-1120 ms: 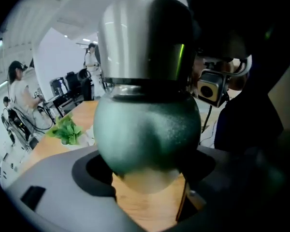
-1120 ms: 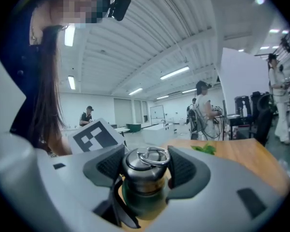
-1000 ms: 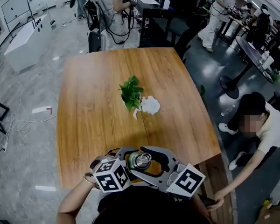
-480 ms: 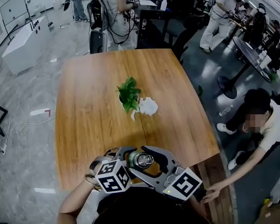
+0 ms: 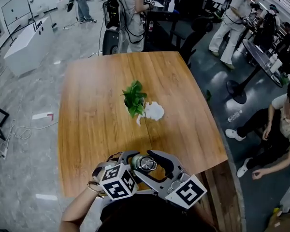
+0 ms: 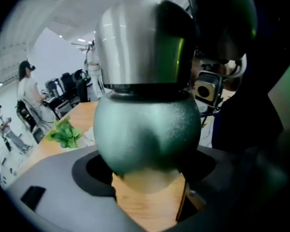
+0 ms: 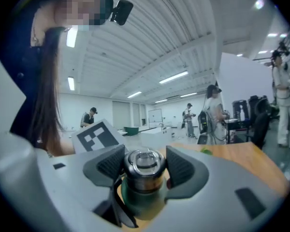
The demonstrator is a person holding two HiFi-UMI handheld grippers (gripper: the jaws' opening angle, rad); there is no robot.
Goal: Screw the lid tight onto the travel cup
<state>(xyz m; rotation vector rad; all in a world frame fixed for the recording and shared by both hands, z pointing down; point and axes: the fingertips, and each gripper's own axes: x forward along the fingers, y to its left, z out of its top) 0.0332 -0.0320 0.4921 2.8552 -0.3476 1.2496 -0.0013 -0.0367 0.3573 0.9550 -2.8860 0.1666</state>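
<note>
The travel cup (image 5: 146, 164) is held above the near edge of the wooden table (image 5: 101, 105), between both grippers. Its green rounded body (image 6: 147, 129) sits in my left gripper (image 6: 147, 167), which is shut on it. The steel lid (image 6: 135, 42) stands on top of the body. In the right gripper view the lid (image 7: 144, 162) is clamped between the ribbed pads (image 7: 111, 166) of my right gripper (image 7: 144, 167), with the green body (image 7: 141, 197) below. In the head view my left gripper (image 5: 131, 160) is at the cup's left and my right gripper (image 5: 153, 161) at its right.
A small potted plant (image 5: 135, 97) and a white crumpled thing (image 5: 156, 109) sit mid-table. A person (image 5: 280, 124) sits on the floor to the right. Others stand by desks (image 5: 157, 8) beyond the far edge.
The right gripper's marker cube has slid a little left and down around the cup. The cup and left gripper have stayed put. The person at the right has drawn back from the table.
</note>
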